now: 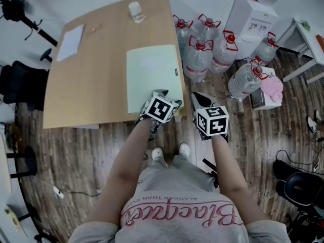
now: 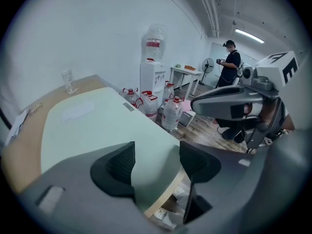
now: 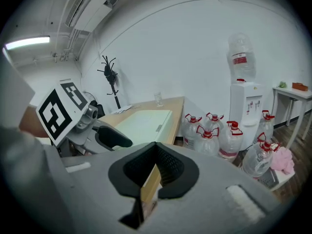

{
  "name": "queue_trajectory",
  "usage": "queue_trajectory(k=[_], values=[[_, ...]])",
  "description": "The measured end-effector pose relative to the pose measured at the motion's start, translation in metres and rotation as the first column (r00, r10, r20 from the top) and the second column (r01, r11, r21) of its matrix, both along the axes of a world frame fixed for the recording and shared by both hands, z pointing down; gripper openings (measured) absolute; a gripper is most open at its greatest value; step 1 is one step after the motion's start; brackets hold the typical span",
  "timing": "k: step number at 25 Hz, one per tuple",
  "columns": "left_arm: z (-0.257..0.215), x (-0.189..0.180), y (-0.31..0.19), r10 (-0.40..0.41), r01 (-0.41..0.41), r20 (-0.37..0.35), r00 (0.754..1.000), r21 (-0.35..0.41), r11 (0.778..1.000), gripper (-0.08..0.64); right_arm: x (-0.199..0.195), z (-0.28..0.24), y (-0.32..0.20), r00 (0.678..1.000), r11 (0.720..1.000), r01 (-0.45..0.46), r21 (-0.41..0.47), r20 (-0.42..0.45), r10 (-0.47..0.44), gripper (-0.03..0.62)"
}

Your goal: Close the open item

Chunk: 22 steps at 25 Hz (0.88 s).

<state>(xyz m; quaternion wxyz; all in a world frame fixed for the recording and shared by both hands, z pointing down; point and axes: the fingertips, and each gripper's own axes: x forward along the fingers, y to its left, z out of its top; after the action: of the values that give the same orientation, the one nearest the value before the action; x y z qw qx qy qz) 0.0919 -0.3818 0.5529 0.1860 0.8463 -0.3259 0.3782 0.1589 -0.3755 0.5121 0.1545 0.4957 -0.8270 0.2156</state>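
Note:
A pale green flat item [image 1: 152, 75] lies closed and flat on the wooden table [image 1: 86, 80], near the table's right front corner. My left gripper [image 1: 161, 96] hangs over the item's near edge. In the left gripper view its jaws [image 2: 156, 162] stand open, with the green surface [image 2: 97, 126] showing between them and neither pad pressing on it. My right gripper [image 1: 198, 99] is off the table's front right corner, above the floor. Its jaws meet at the tips [image 3: 156, 152] with nothing held; the green item [image 3: 144, 121] lies ahead of it to the left.
Several large water bottles [image 1: 202, 54] and a water dispenser [image 1: 250, 16] stand right of the table. A glass [image 1: 135, 10] and a sheet of paper [image 1: 70, 42] lie at the table's far end. Another person [image 2: 229, 62] stands far back.

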Motion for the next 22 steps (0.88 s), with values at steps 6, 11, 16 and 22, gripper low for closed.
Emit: queue_trajectory(k=[6,11,16,22], values=[[0.006,-0.001,0.0,0.0,0.001,0.015,1.0,-0.037,0.999,0.295,-0.002,-0.02,0.0,1.0,0.999,-0.009,0.039,-0.021,0.01,0.003],[0.004,-0.003,-0.004,-0.018,0.017,-0.021,1.0,-0.046,0.999,0.288,-0.007,-0.04,0.0,0.998,0.996,0.008,0.085,-0.057,-0.003,0.003],[-0.014,-0.008,-0.012,-0.091,0.087,-0.108,0.99,-0.048,0.995,0.27,-0.007,-0.064,-0.005,0.997,0.991,0.015,0.135,-0.076,-0.005,0.003],[-0.046,-0.023,-0.023,-0.117,0.123,-0.183,0.976,0.024,0.992,0.261,-0.009,-0.091,-0.015,0.996,0.98,0.026,0.195,-0.085,-0.009,0.003]])
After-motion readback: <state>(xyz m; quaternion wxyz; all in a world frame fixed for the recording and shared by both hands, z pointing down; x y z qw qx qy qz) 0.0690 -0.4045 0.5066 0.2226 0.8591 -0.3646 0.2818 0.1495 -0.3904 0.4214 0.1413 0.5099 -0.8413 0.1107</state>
